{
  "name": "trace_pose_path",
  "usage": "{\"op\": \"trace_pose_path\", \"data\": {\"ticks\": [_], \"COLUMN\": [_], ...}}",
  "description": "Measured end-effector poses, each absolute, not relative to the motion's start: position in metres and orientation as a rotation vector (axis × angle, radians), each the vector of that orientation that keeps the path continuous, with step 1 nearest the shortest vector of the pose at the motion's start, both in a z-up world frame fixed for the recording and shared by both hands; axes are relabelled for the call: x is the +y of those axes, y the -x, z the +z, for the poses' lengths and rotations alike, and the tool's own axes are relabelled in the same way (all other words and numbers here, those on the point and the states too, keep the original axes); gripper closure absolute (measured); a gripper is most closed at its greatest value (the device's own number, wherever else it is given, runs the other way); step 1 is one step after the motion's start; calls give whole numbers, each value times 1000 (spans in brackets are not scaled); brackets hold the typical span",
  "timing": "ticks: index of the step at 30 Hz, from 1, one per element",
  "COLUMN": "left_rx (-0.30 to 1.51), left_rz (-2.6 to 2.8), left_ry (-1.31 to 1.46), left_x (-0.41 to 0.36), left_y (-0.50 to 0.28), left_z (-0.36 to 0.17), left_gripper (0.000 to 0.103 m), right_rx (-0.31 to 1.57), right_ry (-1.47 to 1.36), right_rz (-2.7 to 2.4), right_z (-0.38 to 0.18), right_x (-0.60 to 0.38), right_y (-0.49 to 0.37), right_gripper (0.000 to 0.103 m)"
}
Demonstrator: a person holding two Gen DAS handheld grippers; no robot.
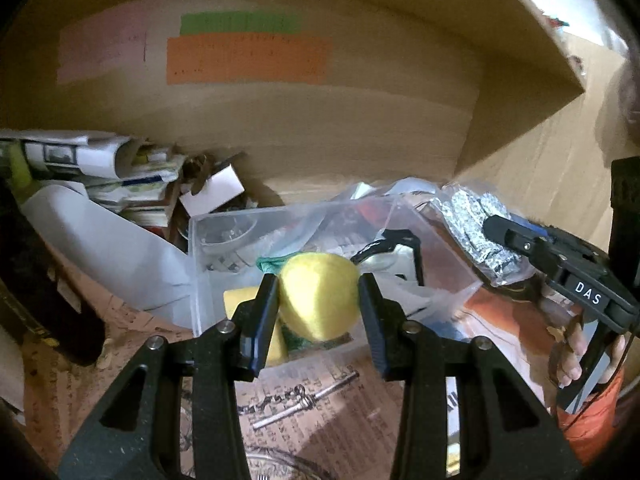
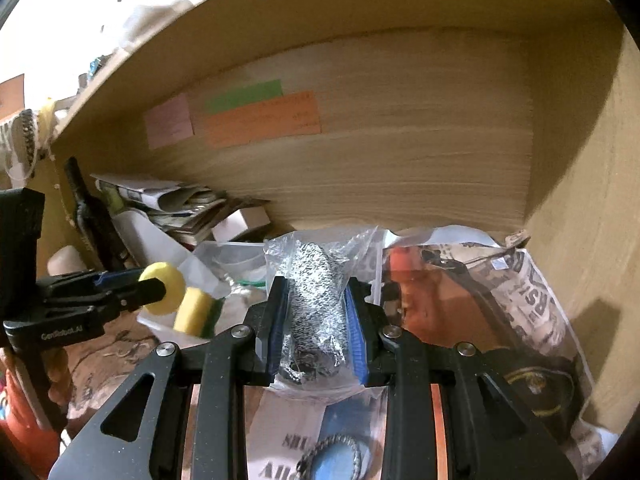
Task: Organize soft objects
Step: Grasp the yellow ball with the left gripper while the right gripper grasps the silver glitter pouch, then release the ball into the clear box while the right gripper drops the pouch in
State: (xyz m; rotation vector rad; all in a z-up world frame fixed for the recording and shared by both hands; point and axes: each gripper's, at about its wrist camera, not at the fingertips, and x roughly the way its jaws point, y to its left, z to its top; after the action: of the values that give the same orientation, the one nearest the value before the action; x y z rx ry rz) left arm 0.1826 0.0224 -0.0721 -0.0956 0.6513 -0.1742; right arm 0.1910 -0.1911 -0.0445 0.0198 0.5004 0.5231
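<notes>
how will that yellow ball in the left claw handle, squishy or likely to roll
The yellow ball, clamped in the left claw, looks fuzzy and probably soft and light. Being round, it would likely roll once released, unless dropped into the clear bin.

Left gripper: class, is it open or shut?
Shut on the yellow sponge ball: the left gripper presses it from both sides, above the clear plastic bin.

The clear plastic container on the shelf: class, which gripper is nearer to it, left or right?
Left. The left gripper, shut on a yellow ball, hangs over the clear plastic container. The right gripper, shut on a bagged speckled item, sits to the container's right.
</notes>
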Motion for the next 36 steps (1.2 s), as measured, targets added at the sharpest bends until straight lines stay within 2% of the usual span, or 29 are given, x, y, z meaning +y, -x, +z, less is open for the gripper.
{"op": "trace_pose_path", "data": {"ticks": [14, 19, 21, 23, 27, 31, 36], "left_rx": [770, 783, 775, 763, 733, 693, 643], "left_rz": [-170, -167, -166, -167, -163, -150, -146], "left_ry": [89, 54, 44, 38, 37, 39, 45], "left_x": [19, 12, 10, 9, 10, 10, 11], "left_y": [-223, -222, -220, -216, -208, -195, -176], "left_z": [-110, -111, -109, -105, -95, -81, -66], "left_gripper": [63, 55, 49, 45, 36, 23, 6], "right_rx": [633, 673, 683, 688, 649, 595, 541], "right_ry": [64, 101, 120, 133, 165, 181, 142], "right_rz": [535, 523, 514, 509, 493, 498, 487], "right_z": [-87, -94, -96, -97, -90, -77, -58], "right_x": [-158, -154, -153, -151, -149, -151, -164], "right_y": [-240, -244, -243, -244, -235, -222, -202], "right_gripper": [78, 76, 72, 58, 41, 18, 13]}}
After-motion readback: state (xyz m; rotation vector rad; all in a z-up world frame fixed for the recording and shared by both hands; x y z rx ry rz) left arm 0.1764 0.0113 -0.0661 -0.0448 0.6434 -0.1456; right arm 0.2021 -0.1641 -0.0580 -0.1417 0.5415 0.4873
